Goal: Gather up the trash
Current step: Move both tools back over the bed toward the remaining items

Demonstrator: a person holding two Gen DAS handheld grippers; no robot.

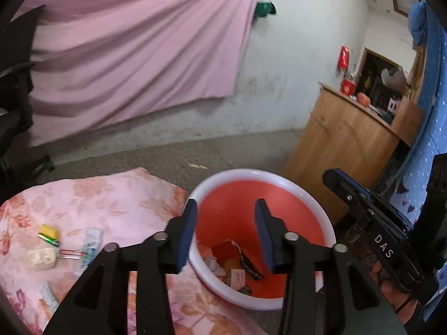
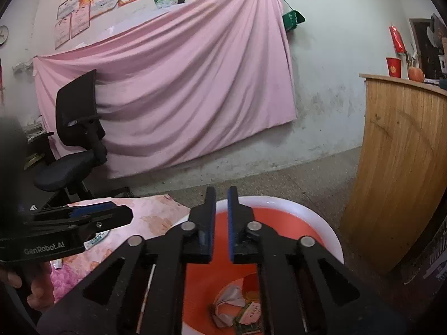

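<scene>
An orange bin with a white rim point(image 1: 265, 171) point(image 2: 307, 209) stands on the floor beside a table under a pink floral cloth point(image 1: 111, 195). Crumpled paper and wrappers point(image 1: 237, 268) point(image 2: 232, 301) lie in the bin's bottom. My left gripper point(image 1: 225, 203) hangs over the bin, open and holding nothing. My right gripper point(image 2: 221, 191) is also over the bin, its jaws a narrow gap apart with nothing between them. On the cloth lie a yellow packet point(image 1: 50, 230), a white lump point(image 1: 40, 256) and a pale blue-and-white wrapper point(image 1: 90, 244).
A wooden cabinet point(image 1: 340, 145) point(image 2: 405, 167) stands right of the bin. A black office chair point(image 2: 75, 145) sits at the left before a pink sheet point(image 2: 167, 83) hung on the wall. Blue dotted fabric point(image 1: 430, 167) hangs at the far right.
</scene>
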